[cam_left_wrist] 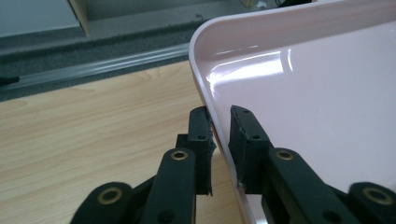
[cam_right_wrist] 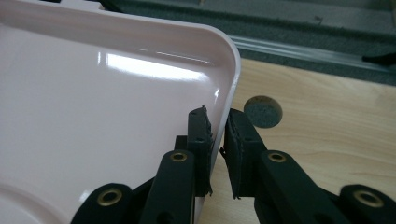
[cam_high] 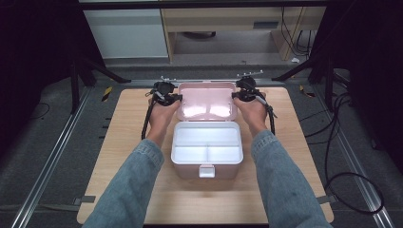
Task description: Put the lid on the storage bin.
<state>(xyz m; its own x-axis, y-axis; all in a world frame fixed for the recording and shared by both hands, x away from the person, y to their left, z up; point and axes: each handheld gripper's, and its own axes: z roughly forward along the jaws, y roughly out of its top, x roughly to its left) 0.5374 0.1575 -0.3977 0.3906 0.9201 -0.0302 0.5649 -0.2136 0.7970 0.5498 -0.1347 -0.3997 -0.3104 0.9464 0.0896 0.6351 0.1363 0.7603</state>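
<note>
A: box position?
B: pink storage box (cam_high: 206, 164) sits mid-counter (cam_high: 123, 142), latch toward the person; its lid (cam_high: 207, 100) is swung open, lying back on the far side of the box, inner face up; white divided tray (cam_high: 207, 142) visible inside the box.
A: tools?
B: left tool (cam_left_wrist: 219, 122) straddles the lid's left rim, jaws narrow, one inside the lid and one outside, rim between them; looks pinched or just about; right tool (cam_right_wrist: 216, 123) same on the lid's right rim (cam_right_wrist: 233, 70), narrow gap, rim in it.
A: key relation?
B: lid lies beyond the box, long axis left-right, hinge on its near edge; both tools sit level on opposite short edges, equally near; closing, I'd judge, means swinging the lid up and toward the person over the box; uneven lift could twist it.
</note>
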